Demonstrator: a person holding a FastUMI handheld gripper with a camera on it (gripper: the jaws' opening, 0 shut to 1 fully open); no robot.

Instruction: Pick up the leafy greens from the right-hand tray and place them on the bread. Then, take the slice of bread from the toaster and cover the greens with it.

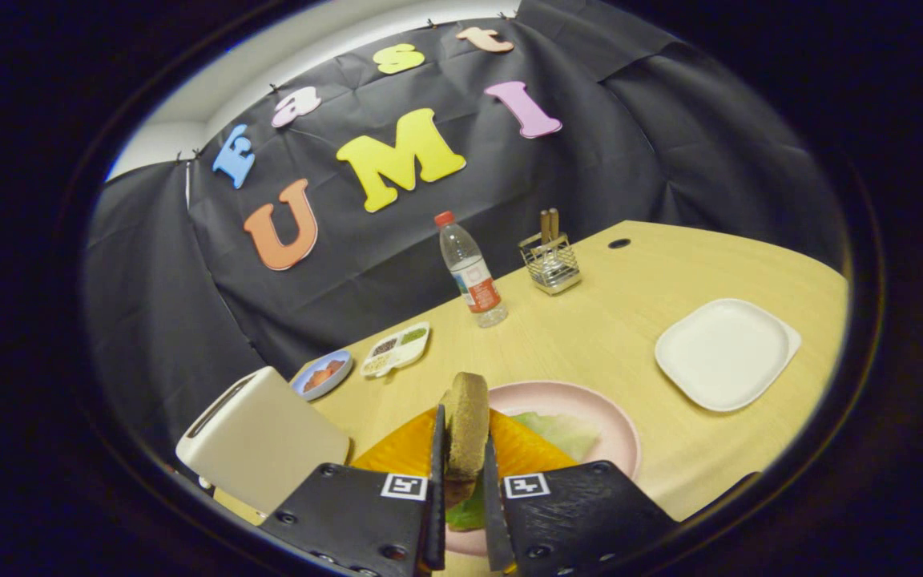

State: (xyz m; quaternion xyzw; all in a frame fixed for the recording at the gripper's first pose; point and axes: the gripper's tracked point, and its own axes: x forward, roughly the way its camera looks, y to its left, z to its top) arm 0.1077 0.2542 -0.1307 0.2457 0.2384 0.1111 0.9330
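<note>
My gripper [461,457] is shut on a brown slice of bread [467,429], held on edge between the two fingers above the pink plate [606,413]. On that plate, under the held slice, lies an orange-yellow slice [521,453] with pale leafy greens [562,433] on and beside it; more green [465,513] shows low between the fingers. The cream toaster [261,441] stands just left of the fingers, its top slot dark. The white square tray [726,353] lies to the right beyond the plate, with nothing on it.
A water bottle [473,272] and a wire holder with wooden handles [551,260] stand at the table's far side. A small blue dish [322,374] and a white divided dish [396,349] lie beyond the toaster. The table has a cable hole [618,243].
</note>
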